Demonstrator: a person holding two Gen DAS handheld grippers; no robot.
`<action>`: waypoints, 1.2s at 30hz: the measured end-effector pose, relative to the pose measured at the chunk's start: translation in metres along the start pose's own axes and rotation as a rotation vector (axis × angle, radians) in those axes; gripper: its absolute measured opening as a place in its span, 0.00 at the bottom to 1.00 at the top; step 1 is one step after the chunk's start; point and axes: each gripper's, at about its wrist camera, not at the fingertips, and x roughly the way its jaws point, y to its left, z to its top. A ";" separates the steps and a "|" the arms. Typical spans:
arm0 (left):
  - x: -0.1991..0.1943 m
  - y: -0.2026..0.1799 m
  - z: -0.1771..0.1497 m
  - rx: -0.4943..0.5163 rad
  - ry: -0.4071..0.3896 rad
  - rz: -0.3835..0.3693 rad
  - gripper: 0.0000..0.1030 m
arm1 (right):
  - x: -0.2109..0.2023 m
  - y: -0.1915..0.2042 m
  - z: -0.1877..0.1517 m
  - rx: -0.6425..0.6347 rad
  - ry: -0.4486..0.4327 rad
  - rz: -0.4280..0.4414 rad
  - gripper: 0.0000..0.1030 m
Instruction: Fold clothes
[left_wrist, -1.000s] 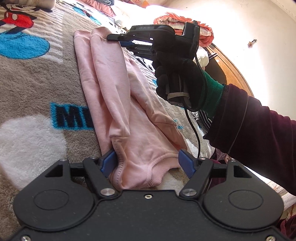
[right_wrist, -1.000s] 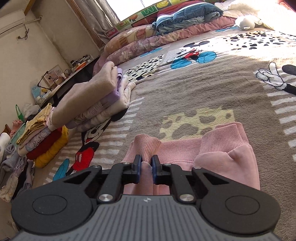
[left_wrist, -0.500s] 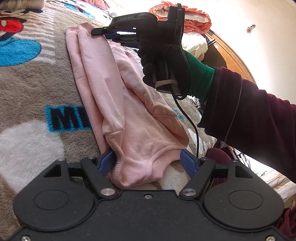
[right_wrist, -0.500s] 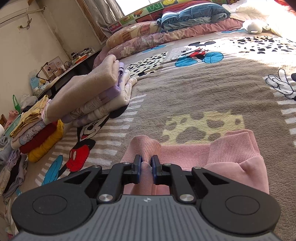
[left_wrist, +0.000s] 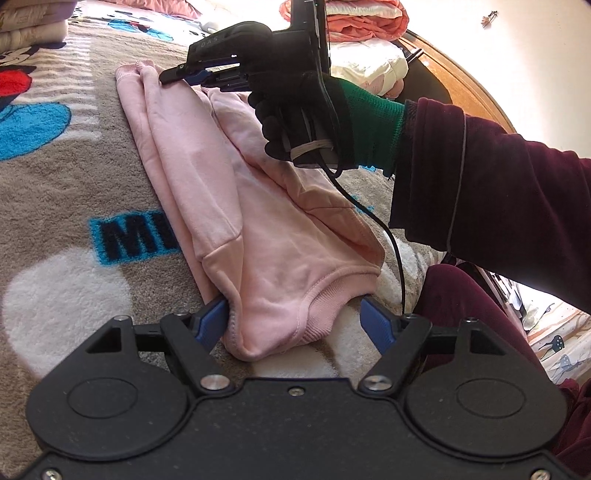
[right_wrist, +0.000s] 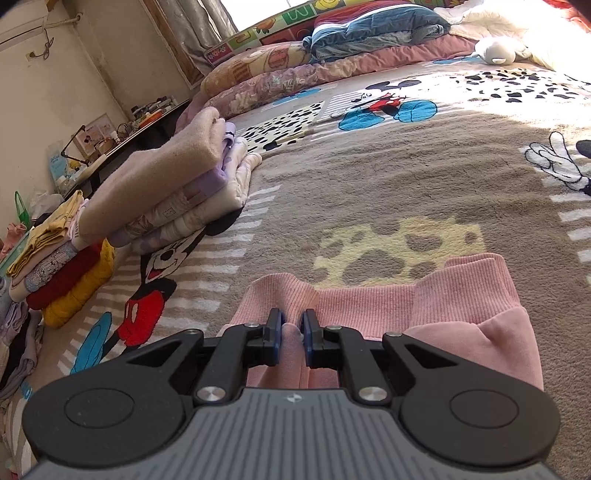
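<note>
Pink garment (left_wrist: 236, 206) lies lengthwise between grippers – right gripper (right_wrist: 291, 328) pinches ribbed hem, left gripper (left_wrist: 295, 323) spread wide around neckline.

We were in a home bedroom: a bed under a cartoon-mouse blanket (right_wrist: 388, 192), pillows (right_wrist: 266, 79) and bedding piled at its head, folded clothes (right_wrist: 173, 184) stacked on it, a curtained window (right_wrist: 207, 22), and a cluttered side table (right_wrist: 122, 136).

The right gripper (right_wrist: 291, 334) pinches a fold of the pink ribbed-cuff sweatshirt (right_wrist: 424, 306), which lies on the grey cartoon-print bed blanket (right_wrist: 388, 192). A stack of folded pastel clothes (right_wrist: 181, 184) sits to the left.
</note>
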 end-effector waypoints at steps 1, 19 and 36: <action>0.000 0.000 0.000 0.001 0.000 0.000 0.74 | 0.002 0.000 -0.001 -0.005 0.009 -0.007 0.13; -0.001 -0.008 -0.002 0.043 -0.007 0.029 0.76 | -0.007 0.066 -0.022 -0.456 0.048 -0.067 0.44; -0.017 -0.028 -0.010 0.153 -0.018 0.113 0.79 | -0.067 0.073 -0.036 -0.401 0.010 0.018 0.45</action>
